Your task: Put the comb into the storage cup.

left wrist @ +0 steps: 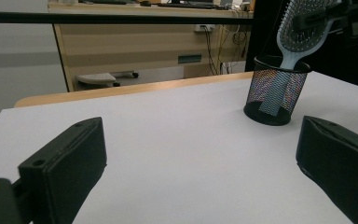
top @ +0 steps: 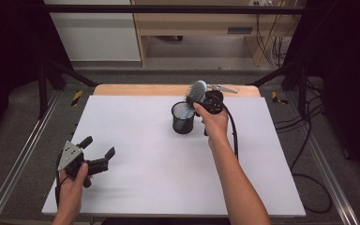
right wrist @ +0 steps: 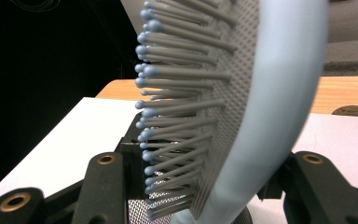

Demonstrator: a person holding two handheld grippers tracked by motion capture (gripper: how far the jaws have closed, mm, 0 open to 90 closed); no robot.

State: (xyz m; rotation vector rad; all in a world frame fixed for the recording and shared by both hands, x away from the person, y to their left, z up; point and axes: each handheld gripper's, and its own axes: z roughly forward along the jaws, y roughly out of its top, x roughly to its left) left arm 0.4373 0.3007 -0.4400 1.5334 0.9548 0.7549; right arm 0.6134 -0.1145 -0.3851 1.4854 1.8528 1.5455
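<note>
A pale blue hairbrush [top: 197, 91] stands tilted, its handle down inside a black mesh cup [top: 183, 119] at the back middle of the white board. My right gripper [top: 200, 97] is shut on the brush head from the right of the cup. In the right gripper view the bristled head [right wrist: 223, 93] sits between the two jaws of the right gripper [right wrist: 205, 186]. The left gripper view shows the brush [left wrist: 303, 28] leaning out of the cup [left wrist: 275, 93]. My left gripper [top: 99, 146] rests open and holds nothing at the board's front left, its gap [left wrist: 200, 154] facing the cup.
The white board [top: 168, 159] lies on a wooden table whose far edge [top: 145, 89] shows behind it. A thin metal item [top: 224, 87] lies on that edge behind the cup. The right gripper's cable [top: 234, 136] trails toward the front right. Metal rails run along both sides.
</note>
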